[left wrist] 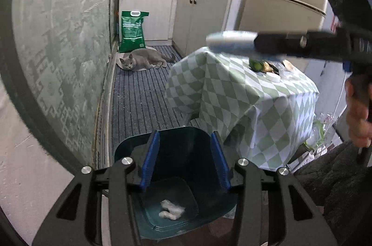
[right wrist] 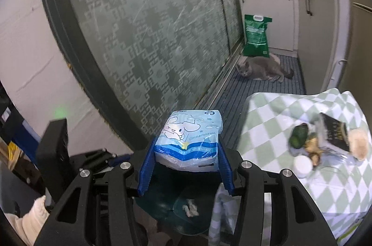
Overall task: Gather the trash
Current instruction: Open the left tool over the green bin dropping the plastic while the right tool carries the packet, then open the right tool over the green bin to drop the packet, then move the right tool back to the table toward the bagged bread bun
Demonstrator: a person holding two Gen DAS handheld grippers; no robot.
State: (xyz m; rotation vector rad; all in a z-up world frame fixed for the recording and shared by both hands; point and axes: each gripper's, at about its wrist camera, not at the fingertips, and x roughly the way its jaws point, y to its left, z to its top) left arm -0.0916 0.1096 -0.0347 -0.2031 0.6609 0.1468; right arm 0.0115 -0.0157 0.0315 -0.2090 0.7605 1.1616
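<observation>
My right gripper [right wrist: 186, 153] clamps a blue tissue pack [right wrist: 189, 140] above the green bin [left wrist: 130, 148], where white scraps [left wrist: 172, 210] already lie, while my left gripper [left wrist: 184, 162] hangs open and empty and litter [right wrist: 309, 143] waits on the table [right wrist: 267, 116].

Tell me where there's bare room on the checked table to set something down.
On the checkered tablecloth, the near and left part toward the glass door is bare. The far right is crowded: cucumber, white lid, dark box and a clear bag cluster there. The right gripper holds the tissue pack over the bin.
</observation>
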